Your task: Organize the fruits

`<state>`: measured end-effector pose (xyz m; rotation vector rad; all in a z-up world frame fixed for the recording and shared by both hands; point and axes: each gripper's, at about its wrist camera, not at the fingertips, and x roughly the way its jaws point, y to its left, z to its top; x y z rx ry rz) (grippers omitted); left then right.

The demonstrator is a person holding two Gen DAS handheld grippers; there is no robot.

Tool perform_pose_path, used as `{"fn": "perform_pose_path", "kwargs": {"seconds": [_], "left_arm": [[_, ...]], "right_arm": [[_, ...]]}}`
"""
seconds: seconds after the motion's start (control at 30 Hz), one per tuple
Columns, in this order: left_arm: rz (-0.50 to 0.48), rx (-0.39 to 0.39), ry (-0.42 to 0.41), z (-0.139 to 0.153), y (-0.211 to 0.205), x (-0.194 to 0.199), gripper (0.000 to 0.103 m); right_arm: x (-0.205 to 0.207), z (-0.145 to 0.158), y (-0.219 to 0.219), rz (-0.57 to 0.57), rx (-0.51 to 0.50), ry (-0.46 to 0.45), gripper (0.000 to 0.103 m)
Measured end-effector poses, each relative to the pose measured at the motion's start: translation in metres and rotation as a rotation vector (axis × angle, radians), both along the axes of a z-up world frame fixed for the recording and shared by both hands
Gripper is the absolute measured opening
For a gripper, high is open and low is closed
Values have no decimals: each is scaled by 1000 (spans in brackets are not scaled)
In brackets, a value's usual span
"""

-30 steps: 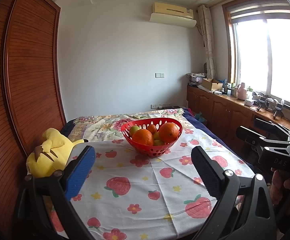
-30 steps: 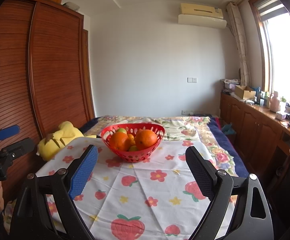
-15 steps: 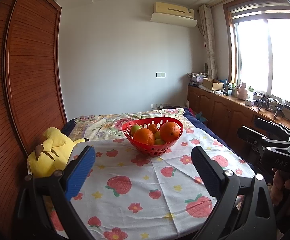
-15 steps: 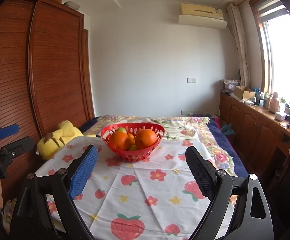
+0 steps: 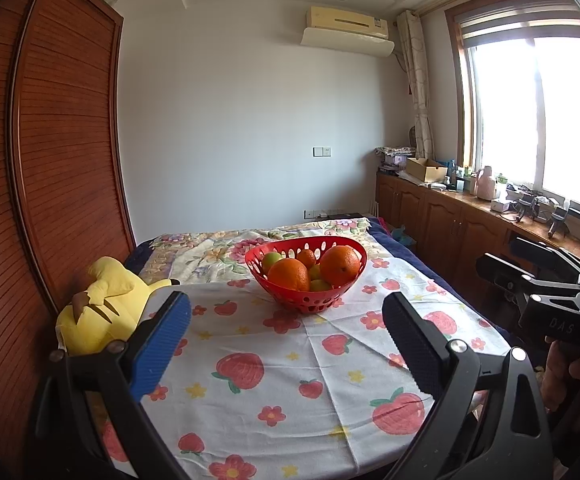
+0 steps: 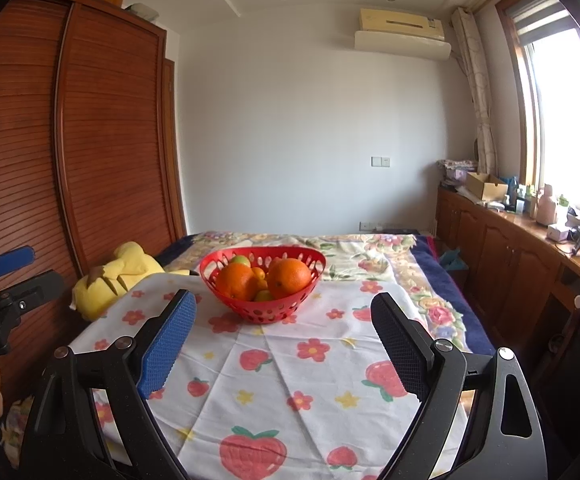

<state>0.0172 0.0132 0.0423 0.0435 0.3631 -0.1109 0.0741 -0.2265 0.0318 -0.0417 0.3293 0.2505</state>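
Nothing moved; two big oranges (image 5: 313, 269); one basket (image 5: 353, 246)

The basket (image 6: 264, 312) was bright red with slotted walls, and the two big oranges (image 6: 289, 278) in it were deep orange beside a green fruit (image 6: 240, 259). The cloth (image 5: 274, 376) was white, printed with red strawberries, red flowers and yellow stars. The plush toy (image 5: 102, 312) was yellow. One finger pad (image 6: 168, 346) was blue, the other black. The wardrobe (image 6: 90, 152) was reddish-brown, slatted.
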Motion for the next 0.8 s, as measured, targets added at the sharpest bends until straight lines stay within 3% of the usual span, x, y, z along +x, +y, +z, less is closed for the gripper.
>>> {"fn": "perform_pose_path", "kwargs": {"seconds": [0.8], "left_arm": [[-4, -5, -3, -2, 0, -2, 97]], "right_arm": [[-2, -1, -2, -5, 1, 1, 91]]}}
